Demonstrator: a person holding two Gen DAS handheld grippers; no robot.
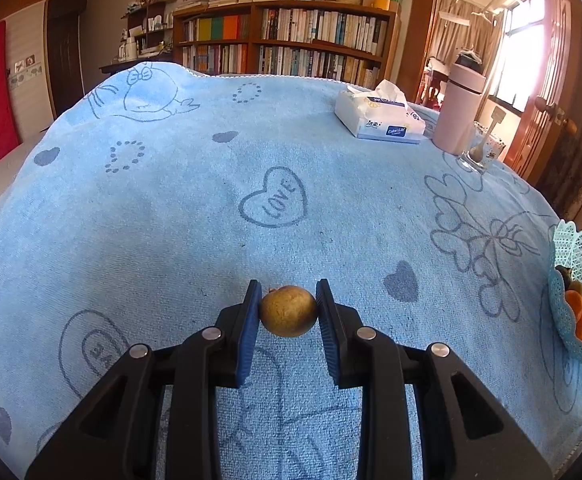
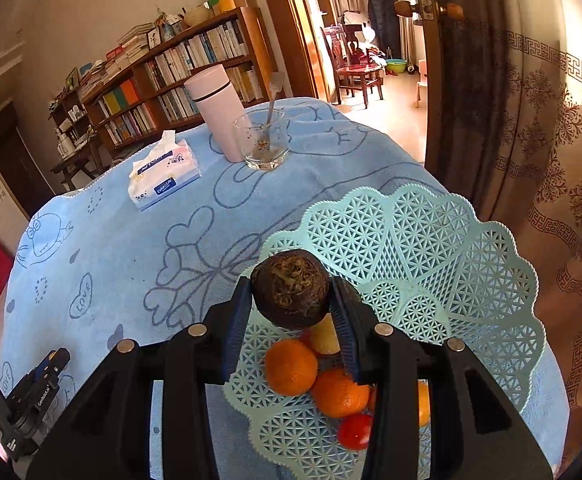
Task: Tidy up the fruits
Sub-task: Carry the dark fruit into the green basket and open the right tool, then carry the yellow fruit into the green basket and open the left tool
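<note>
— Where's the dark brown fruit [image 2: 290, 295]?

— Pinched in the right gripper [image 2: 291, 300], above the near side of the teal basket [image 2: 431, 248], over the oranges [image 2: 291, 367].

— And the left gripper [image 1: 288, 308]?

— Its fingers [image 1: 251, 316] pinch a small yellow-brown fruit [image 1: 288, 311] over the blue towel [image 1: 171, 220], well left of the basket.

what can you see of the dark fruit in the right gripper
The dark fruit is round and brown-black, with a rough, fibrous patch facing the camera. It is clamped between the right gripper, whose blue pads press its two sides. It hangs above the pale green lattice basket, over the oranges, touching nothing else.
</note>
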